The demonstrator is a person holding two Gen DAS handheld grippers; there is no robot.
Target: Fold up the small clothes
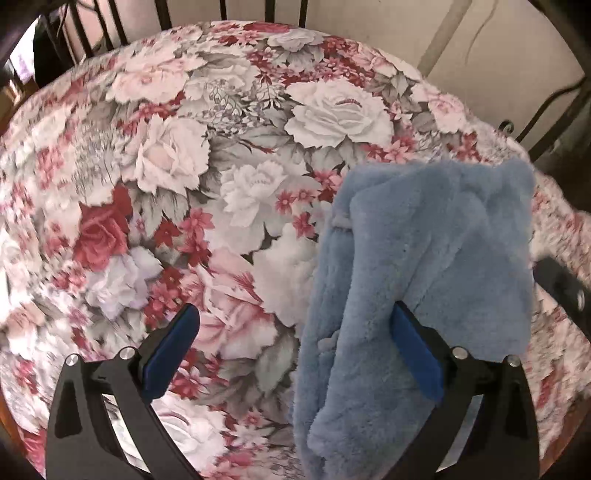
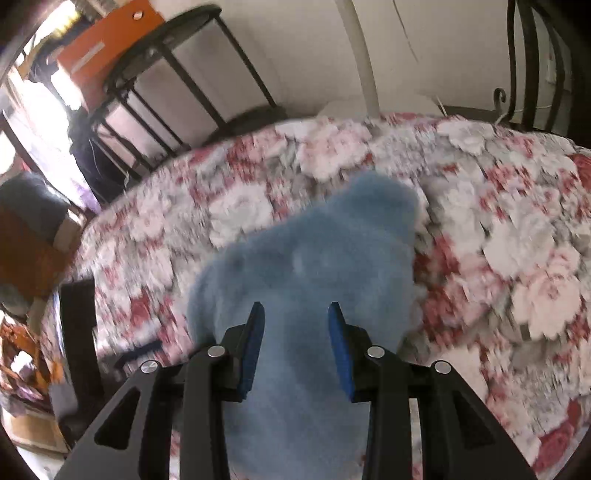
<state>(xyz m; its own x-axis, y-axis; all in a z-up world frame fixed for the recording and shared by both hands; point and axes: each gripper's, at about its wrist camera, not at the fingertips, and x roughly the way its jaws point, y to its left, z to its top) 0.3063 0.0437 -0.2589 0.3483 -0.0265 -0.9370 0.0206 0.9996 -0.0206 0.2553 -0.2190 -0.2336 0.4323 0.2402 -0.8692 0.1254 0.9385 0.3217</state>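
A fluffy light-blue garment (image 1: 424, 266) lies folded lengthwise on the flowered tablecloth (image 1: 207, 177), toward the right of the left wrist view. My left gripper (image 1: 295, 332) is open wide. Its right finger (image 1: 417, 354) rests over the garment and its left finger (image 1: 170, 354) stands over bare cloth. In the right wrist view the garment (image 2: 306, 243) bulges up between the blue pads (image 2: 255, 347) of my right gripper (image 2: 295, 317), which is shut on the thick pile. A black part of the right gripper (image 1: 565, 291) shows at the garment's right edge.
Dark metal chair backs (image 1: 110, 22) stand behind the round table. A black metal stand (image 2: 162, 85) with an orange box (image 2: 107, 44) on it is beyond the table's far edge. A white wall (image 2: 424, 51) is behind.
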